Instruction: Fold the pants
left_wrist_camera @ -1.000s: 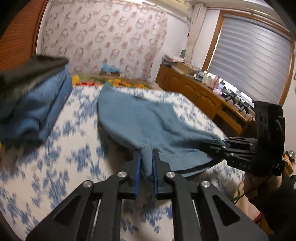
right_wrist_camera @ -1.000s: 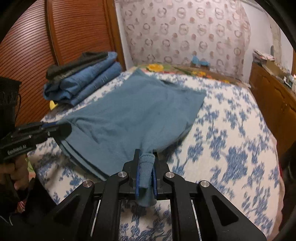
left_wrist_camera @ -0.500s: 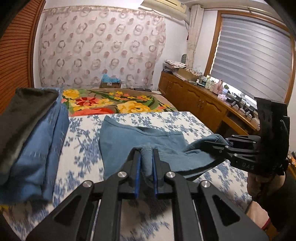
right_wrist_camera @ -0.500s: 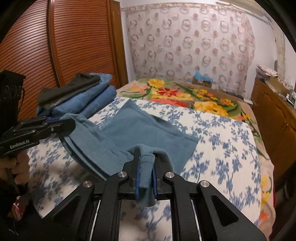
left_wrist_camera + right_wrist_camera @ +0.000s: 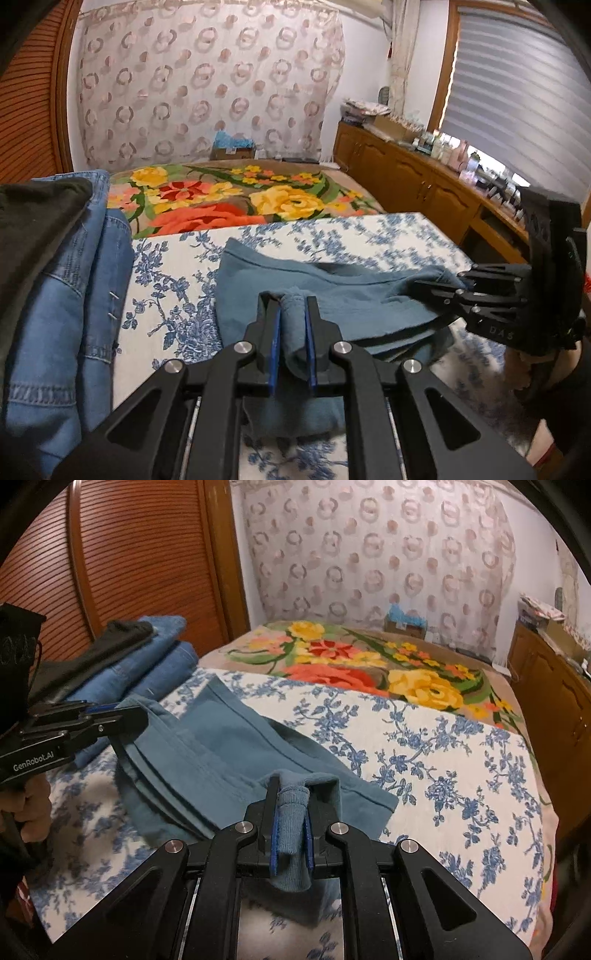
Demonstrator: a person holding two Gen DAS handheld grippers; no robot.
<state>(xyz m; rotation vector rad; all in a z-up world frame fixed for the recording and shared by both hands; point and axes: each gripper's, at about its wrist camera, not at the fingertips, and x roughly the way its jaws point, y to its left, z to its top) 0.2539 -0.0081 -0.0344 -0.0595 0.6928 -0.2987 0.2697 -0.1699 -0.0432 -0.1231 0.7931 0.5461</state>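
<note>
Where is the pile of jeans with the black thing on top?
The folded jeans sit on the left of the bed in the right wrist view, beside the wooden louvred door, just behind the teal pants.

We record the pants (image 5: 236, 746) lying on the bed (image 5: 461, 775), doubled over on themselves. To their left, a stack of folded clothes (image 5: 147, 664) sits on the bed before the wardrobe door (image 5: 129, 554). Behind the pants a blanket (image 5: 369, 664) covers the bed's far end. A cabinet (image 5: 424, 188) stands along the right.
</note>
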